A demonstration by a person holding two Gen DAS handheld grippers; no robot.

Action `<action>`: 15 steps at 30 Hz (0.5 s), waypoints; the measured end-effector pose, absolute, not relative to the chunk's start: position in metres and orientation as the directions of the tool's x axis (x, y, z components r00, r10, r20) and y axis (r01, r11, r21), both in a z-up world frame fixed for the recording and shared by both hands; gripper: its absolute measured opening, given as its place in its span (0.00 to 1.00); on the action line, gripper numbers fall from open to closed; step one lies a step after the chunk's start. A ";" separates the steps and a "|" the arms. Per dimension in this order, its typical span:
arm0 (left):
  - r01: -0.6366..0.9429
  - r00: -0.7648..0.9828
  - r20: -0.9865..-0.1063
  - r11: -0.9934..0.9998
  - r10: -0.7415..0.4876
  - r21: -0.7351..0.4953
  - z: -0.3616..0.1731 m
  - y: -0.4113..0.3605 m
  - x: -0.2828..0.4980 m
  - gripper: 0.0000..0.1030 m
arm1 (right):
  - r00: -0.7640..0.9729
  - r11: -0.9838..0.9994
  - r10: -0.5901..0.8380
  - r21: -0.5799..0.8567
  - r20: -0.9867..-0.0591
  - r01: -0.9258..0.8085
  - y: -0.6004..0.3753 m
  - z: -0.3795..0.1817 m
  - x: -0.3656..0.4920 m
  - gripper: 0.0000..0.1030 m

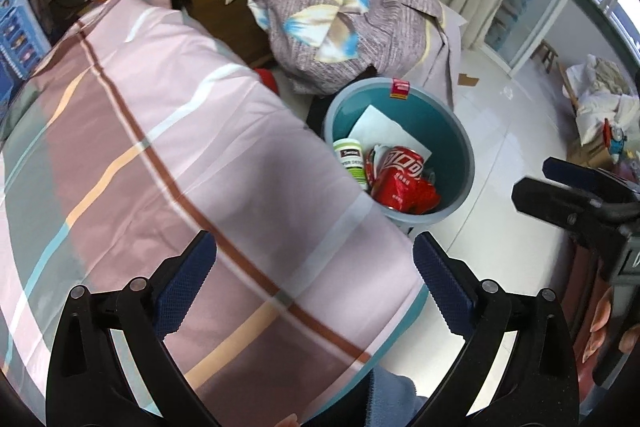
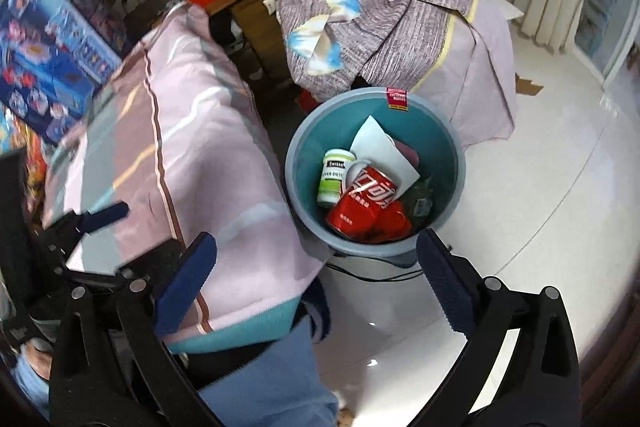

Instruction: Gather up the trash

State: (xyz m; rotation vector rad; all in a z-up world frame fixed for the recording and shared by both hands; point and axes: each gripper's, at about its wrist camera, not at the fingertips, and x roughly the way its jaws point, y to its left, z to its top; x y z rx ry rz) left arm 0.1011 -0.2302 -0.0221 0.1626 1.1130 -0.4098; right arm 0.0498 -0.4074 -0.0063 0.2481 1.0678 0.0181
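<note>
Both tools, left tool [image 1: 314,277] and right tool [image 2: 316,281], gape wide and empty above the pink plaid quilt [image 1: 168,163]. Crushed red drink cans [image 2: 366,205], a white-green supplement bottle [image 2: 334,177] and white paper [image 2: 382,147] lie in the round teal plastic bin [image 2: 456,163] on the floor at the quilt's edge; the drop looks done, so next comes hunting remaining trash.

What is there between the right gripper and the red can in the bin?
In the right wrist view, only the bin's near rim lies between the open, empty right gripper and the red can.

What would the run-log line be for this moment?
left gripper: open, empty | right gripper: open, empty | round teal plastic bin: holds crushed red soda can, green-labelled white bottle, white paper sheet
</note>
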 end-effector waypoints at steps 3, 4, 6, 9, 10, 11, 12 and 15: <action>0.388 0.391 -0.890 0.919 -0.234 -0.071 -0.019 -0.221 0.094 0.96 | 0.482 0.983 0.090 0.155 -0.872 0.098 -0.397 -0.007 0.043 0.93; 0.383 0.395 -0.889 0.921 -0.233 -0.071 -0.018 -0.218 0.092 0.96 | 0.484 0.986 0.075 0.137 -0.872 0.094 -0.393 -0.007 0.041 0.93; 0.373 0.400 -0.886 0.925 -0.234 -0.076 -0.017 -0.210 0.088 0.96 | 0.478 0.990 0.052 0.108 -0.877 0.089 -0.387 -0.009 0.037 0.93; 0.357 0.415 -0.879 0.931 -0.234 -0.078 -0.014 -0.199 0.082 0.96 | 0.475 0.995 0.015 0.062 -0.880 0.084 -0.379 -0.009 0.033 0.93; 0.353 0.420 -0.876 0.932 -0.236 -0.082 -0.012 -0.195 0.080 0.96 | 0.480 0.995 -0.005 0.041 -0.877 0.085 -0.376 -0.008 0.030 0.93; 0.349 0.423 -0.875 0.934 -0.236 -0.083 -0.011 -0.193 0.079 0.96 | 0.483 0.996 -0.014 0.032 -0.875 0.085 -0.373 -0.007 0.029 0.93; 0.345 0.425 -0.874 0.935 -0.236 -0.085 -0.010 -0.190 0.077 0.96 | 0.485 0.996 -0.016 0.028 -0.875 0.084 -0.372 -0.006 0.027 0.93; 0.338 0.431 -0.872 0.937 -0.233 -0.083 -0.009 -0.184 0.073 0.96 | 0.489 0.997 -0.021 0.021 -0.872 0.081 -0.367 -0.003 0.024 0.93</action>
